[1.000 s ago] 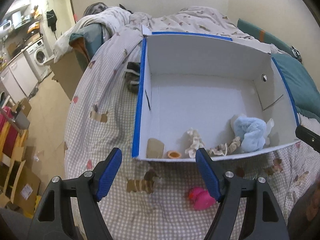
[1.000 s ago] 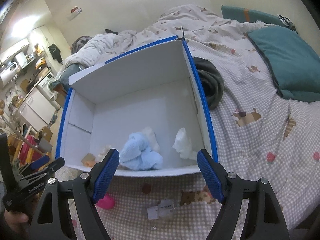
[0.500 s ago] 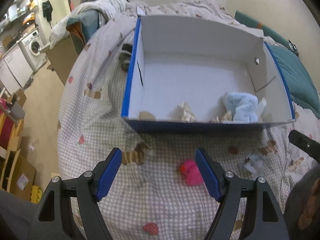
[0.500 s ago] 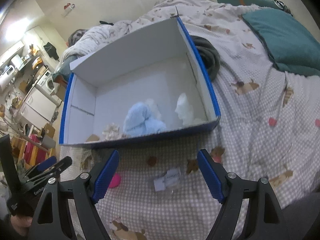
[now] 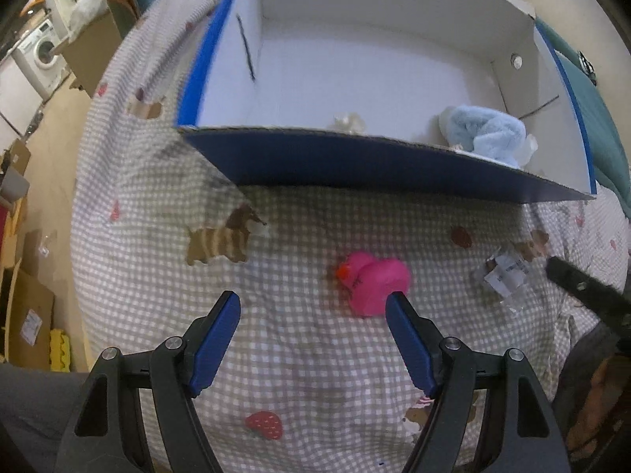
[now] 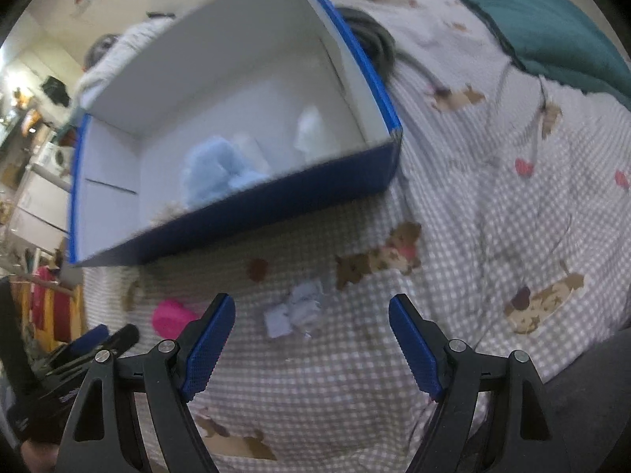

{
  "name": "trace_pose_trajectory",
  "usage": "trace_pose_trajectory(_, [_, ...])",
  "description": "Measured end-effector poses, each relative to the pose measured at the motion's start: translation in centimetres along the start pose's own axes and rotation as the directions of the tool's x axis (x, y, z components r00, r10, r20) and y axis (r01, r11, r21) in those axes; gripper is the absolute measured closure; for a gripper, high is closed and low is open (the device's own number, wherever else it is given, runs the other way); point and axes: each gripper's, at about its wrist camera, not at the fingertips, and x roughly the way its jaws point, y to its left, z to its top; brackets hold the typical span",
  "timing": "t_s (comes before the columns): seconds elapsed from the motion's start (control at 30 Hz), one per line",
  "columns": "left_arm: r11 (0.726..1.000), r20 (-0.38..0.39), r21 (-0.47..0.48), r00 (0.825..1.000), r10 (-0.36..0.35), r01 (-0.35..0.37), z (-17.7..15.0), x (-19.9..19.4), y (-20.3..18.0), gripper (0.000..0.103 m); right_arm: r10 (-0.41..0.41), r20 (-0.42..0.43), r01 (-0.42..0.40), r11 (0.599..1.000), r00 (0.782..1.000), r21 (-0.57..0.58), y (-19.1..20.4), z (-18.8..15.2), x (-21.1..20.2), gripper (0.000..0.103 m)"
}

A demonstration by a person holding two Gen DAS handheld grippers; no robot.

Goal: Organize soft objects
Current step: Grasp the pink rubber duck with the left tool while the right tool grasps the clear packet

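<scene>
A pink rubber duck (image 5: 372, 283) lies on the checked bedspread in front of a blue-and-white cardboard box (image 5: 355, 165). My left gripper (image 5: 313, 301) is open and empty, its right fingertip next to the duck. A crumpled clear wrapper with a label (image 5: 504, 276) lies to the duck's right. In the right wrist view my right gripper (image 6: 311, 305) is open and empty, with the wrapper (image 6: 295, 309) between its fingers and just beyond them. The duck (image 6: 171, 317) shows at its left. Inside the box (image 6: 236, 205) are a light-blue plush (image 6: 215, 175) and a white soft piece (image 6: 311, 134).
A teal pillow (image 6: 544, 27) lies at the right. A dark bundle (image 6: 370, 39) sits behind the box. The bed's left edge drops to the floor with cardboard boxes (image 5: 27, 315) and a washing machine (image 5: 39, 47). The left gripper's body (image 6: 59, 374) shows at lower left.
Both grippers have dropped lower and pulled back from the box toward the bedspread. The duck and the wrapper now sit close to the fingertips. The jaws stay open.
</scene>
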Motion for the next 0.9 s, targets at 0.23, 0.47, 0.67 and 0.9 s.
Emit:
trace_pose_trajectory(0.23, [0.995,0.002,0.095,1.000,0.014,-0.014,0.4,1.1,-3.0,0.029,-0.069,-0.139,0.056,0.994,0.988,-0.098,1.8,-0.4,3.9,0.018])
trace_pose_trajectory(0.47, [0.994,-0.030,0.113,1.000,0.000,0.003,1.0,2.8,-4.3,0.031,-0.105,-0.144,0.082,0.984,0.984,-0.159,3.1,-0.5,5.3,0.018])
trace_pose_trajectory(0.67, [0.996,-0.068,0.085,0.998,-0.006,0.012,1.6,4.1,-4.0,0.042,-0.134,-0.126,0.103,0.968,0.983,-0.230,5.3,-1.1,6.3,0.043])
trace_pose_trajectory(0.9, [0.995,-0.077,0.093,0.996,-0.037,0.044,1.9,4.7,-4.5,0.064,-0.120,-0.137,0.076,0.954,0.983,-0.290,7.4,-2.2,7.2,0.074])
